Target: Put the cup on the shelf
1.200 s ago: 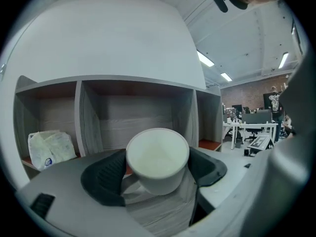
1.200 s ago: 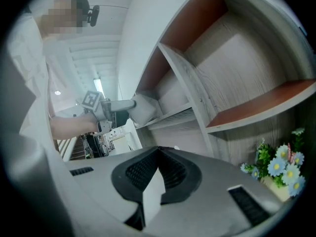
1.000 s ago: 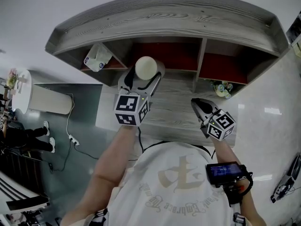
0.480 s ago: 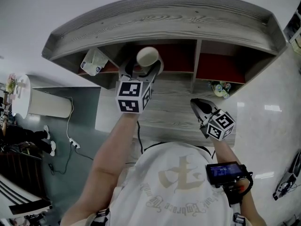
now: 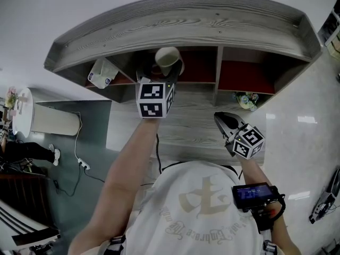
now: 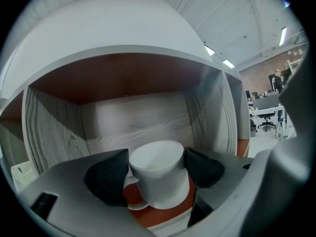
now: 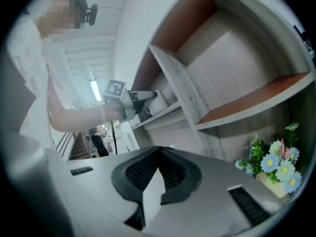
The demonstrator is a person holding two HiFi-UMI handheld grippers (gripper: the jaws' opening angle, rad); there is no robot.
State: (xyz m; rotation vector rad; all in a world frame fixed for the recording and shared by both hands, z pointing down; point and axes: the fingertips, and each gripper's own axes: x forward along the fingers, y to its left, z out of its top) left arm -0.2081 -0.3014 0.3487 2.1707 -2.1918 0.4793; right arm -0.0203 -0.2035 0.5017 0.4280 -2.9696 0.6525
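1. Cup [image 5: 168, 60], tilted, is gripped in the left gripper's [image 6: 156, 172] jaws, which have just been closing slightly on it, at the mouth of the shelf's [image 5: 180, 20] middle compartment.
2. If released while tilted, it could be tipped over or rolled off the edge.
3. Right gripper [image 7: 157, 174], jaws pressed together on nothing, is held well apart.
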